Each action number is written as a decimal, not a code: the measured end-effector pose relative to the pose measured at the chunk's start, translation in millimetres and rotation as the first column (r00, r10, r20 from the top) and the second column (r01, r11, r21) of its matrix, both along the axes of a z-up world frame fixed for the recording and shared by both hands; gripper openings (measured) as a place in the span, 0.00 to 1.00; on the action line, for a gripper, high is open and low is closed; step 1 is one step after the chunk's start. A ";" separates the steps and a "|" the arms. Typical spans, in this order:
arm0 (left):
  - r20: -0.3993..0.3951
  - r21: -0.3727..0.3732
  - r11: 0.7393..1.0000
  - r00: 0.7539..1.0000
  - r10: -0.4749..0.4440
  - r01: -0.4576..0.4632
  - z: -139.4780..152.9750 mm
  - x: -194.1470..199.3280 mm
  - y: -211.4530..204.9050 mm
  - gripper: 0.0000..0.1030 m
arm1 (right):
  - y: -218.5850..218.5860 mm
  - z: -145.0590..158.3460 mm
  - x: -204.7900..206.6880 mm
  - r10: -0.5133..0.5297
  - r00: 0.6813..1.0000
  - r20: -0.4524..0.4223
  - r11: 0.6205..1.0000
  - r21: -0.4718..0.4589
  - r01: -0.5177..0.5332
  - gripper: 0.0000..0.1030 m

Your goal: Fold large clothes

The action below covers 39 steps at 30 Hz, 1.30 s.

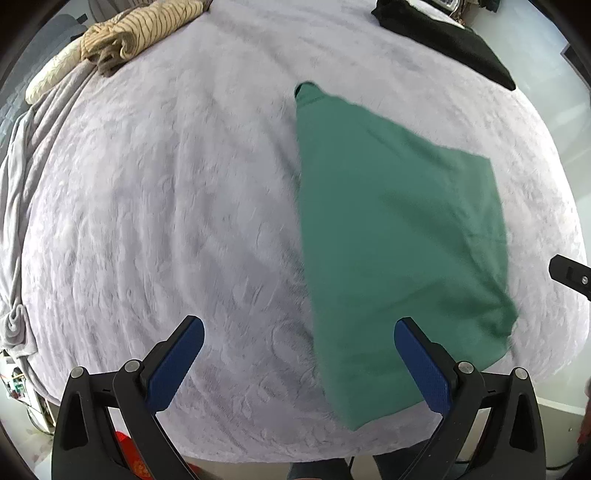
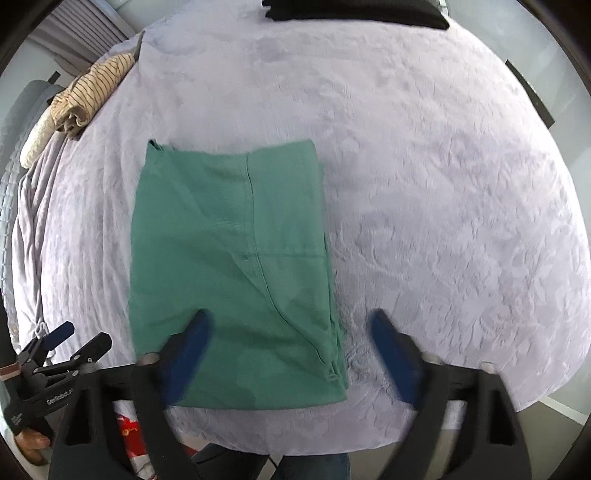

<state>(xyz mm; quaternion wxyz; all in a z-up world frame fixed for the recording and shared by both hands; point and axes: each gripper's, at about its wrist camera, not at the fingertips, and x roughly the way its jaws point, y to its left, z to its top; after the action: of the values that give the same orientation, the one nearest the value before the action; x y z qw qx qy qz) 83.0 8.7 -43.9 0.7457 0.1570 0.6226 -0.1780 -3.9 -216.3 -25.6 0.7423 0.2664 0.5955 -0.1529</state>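
A green garment (image 1: 399, 236) lies folded flat into a long rectangle on the pale lilac bedspread (image 1: 166, 206), near the bed's front edge. In the right wrist view the same green garment (image 2: 236, 266) shows a seam running down its middle. My left gripper (image 1: 299, 328) hangs above the bedspread just left of the garment, jaws wide apart, nothing between the blue pads (image 1: 177, 362). My right gripper (image 2: 288, 325) hovers over the garment's near right corner, jaws wide apart and empty. The left gripper (image 2: 72, 339) also shows at the lower left of the right wrist view.
A striped beige garment (image 1: 144, 29) lies bunched at the far left of the bed beside a cream pillow (image 1: 51, 77). A black folded cloth (image 1: 447, 40) sits at the far right corner. Red items (image 2: 127, 428) lie on the floor below the front edge.
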 end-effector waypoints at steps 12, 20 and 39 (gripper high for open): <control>0.077 -0.017 1.000 0.997 0.009 -0.007 32.1 -1.6 -17.0 1.00 | 6.5 27.9 14.6 0.020 1.000 -0.003 0.999 -0.046 -0.020 1.00; 0.099 -0.017 1.000 0.995 0.025 -0.024 38.2 1.5 -19.0 1.00 | 5.5 37.0 16.0 0.010 1.000 -0.002 0.995 -0.095 -0.010 1.00; 0.111 -0.010 1.000 0.994 0.002 -0.001 44.1 0.8 -27.5 1.00 | 8.0 44.2 18.3 0.026 1.000 0.000 0.990 -0.136 -0.026 1.00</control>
<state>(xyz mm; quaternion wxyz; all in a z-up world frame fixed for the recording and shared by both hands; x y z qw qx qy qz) 83.8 -18.9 0.1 0.7801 0.1624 0.5793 -0.1715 14.3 -208.3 18.6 0.7613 0.2075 0.5863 -0.1832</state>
